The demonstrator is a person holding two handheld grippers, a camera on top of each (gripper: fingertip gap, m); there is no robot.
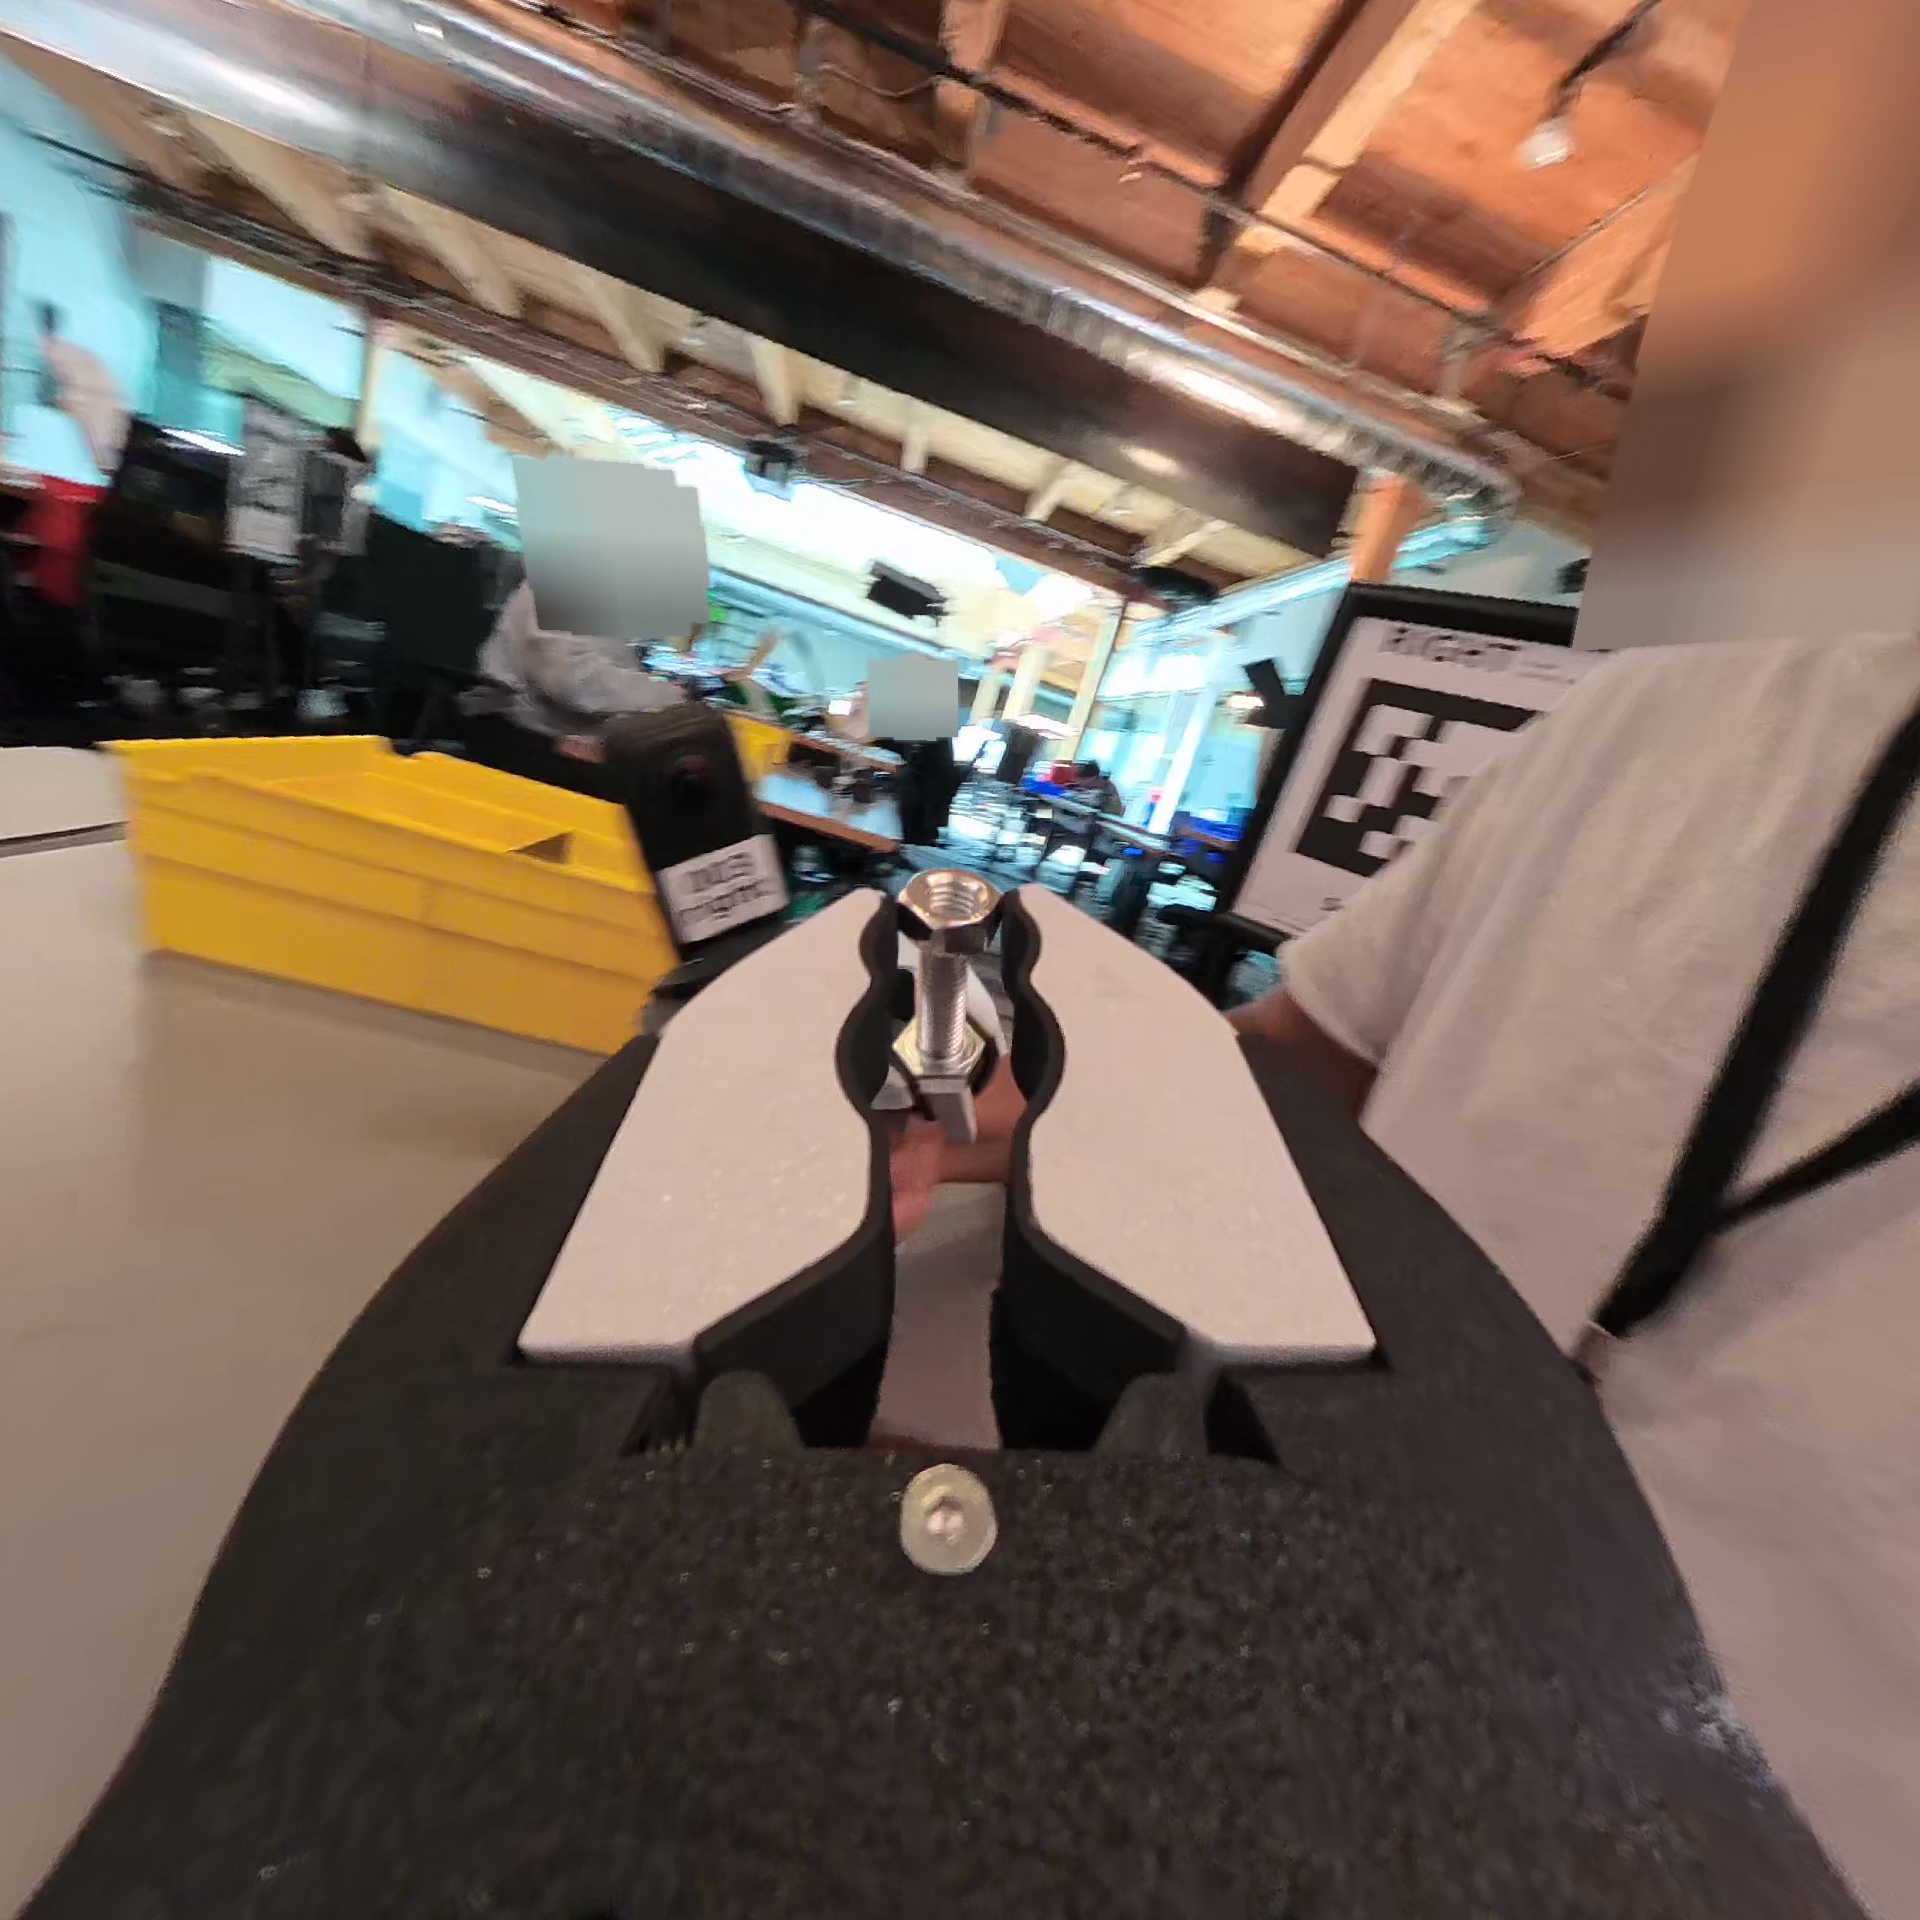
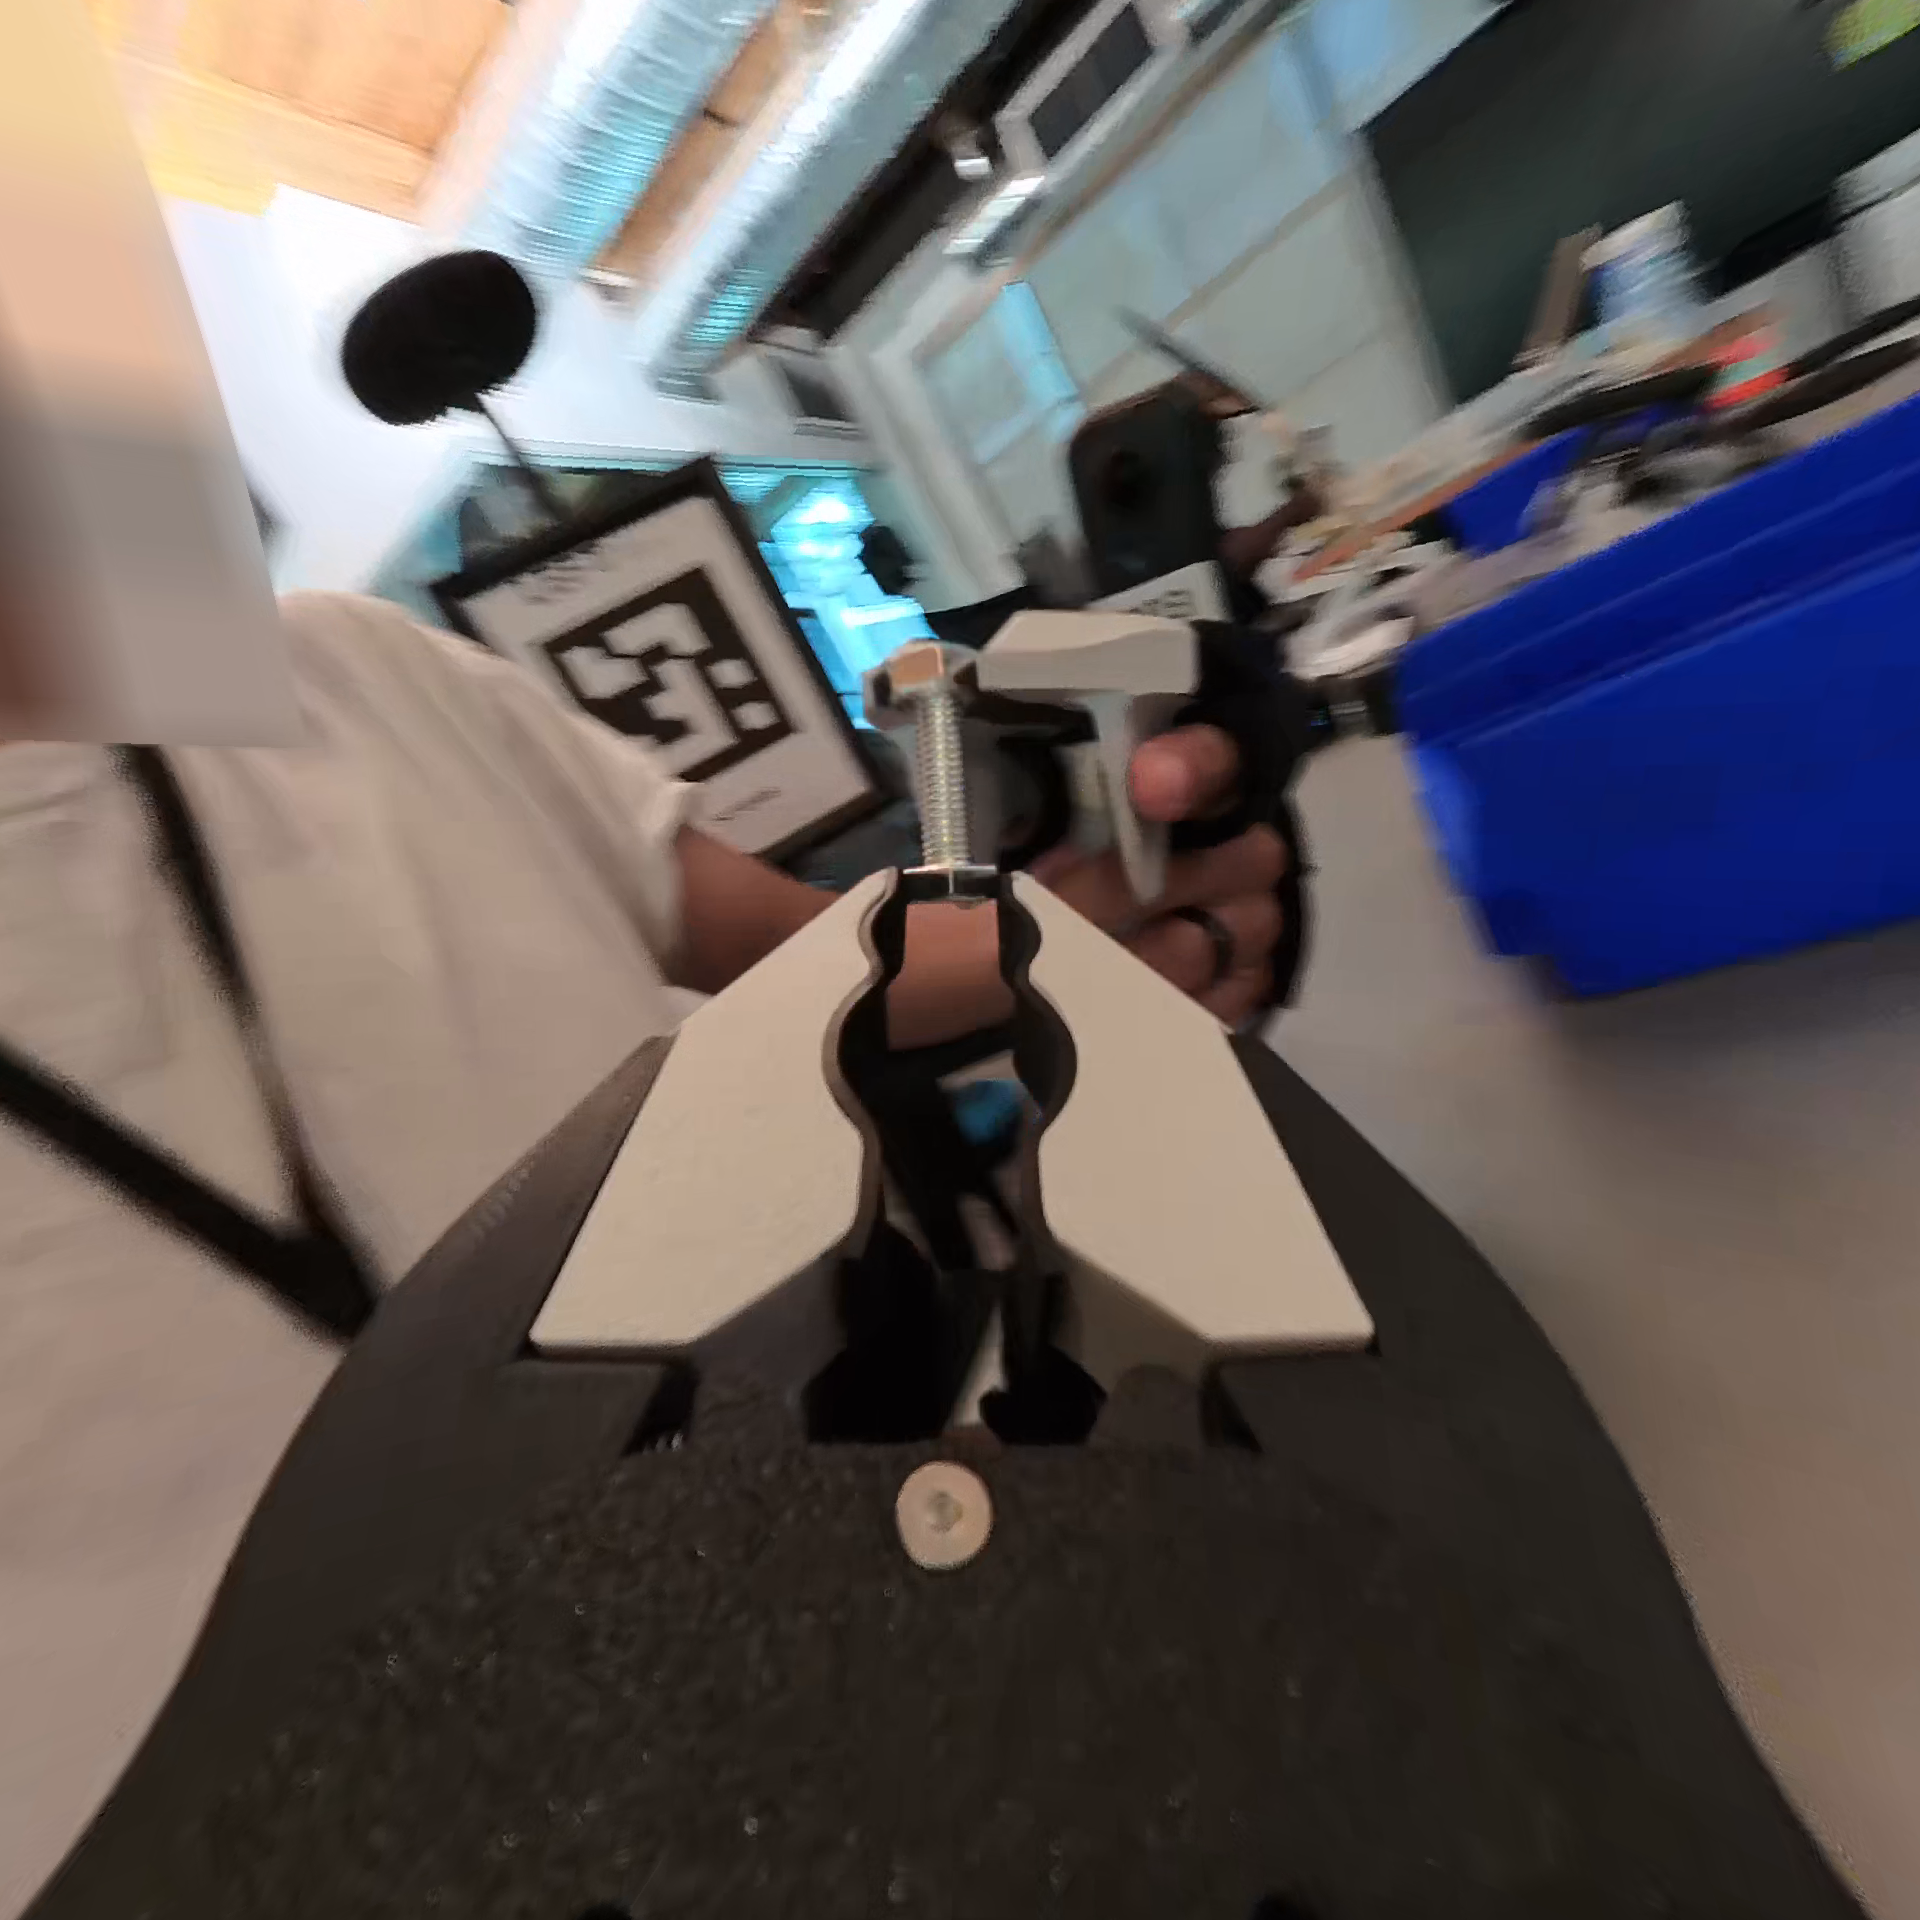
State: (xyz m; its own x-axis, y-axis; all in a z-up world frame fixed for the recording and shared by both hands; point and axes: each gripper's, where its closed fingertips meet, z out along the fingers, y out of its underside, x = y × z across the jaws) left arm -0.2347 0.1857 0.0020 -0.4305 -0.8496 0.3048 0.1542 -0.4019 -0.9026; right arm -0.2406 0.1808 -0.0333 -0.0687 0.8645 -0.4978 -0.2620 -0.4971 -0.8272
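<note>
My left gripper is shut on a silver hex nut held at its tips. A threaded bolt runs from the nut down to its head. My right gripper is shut on that bolt head, with the shaft rising from it to the nut. In the right wrist view, the left gripper's grey fingers clamp the nut from the right, and a hand grips its handle. Both grippers are held in the air above the grey table.
Stacked yellow bins stand at the left and a black camera on a stand beside them. A blue bin is at the right. A person in a white shirt is close by, with a black-and-white marker board behind.
</note>
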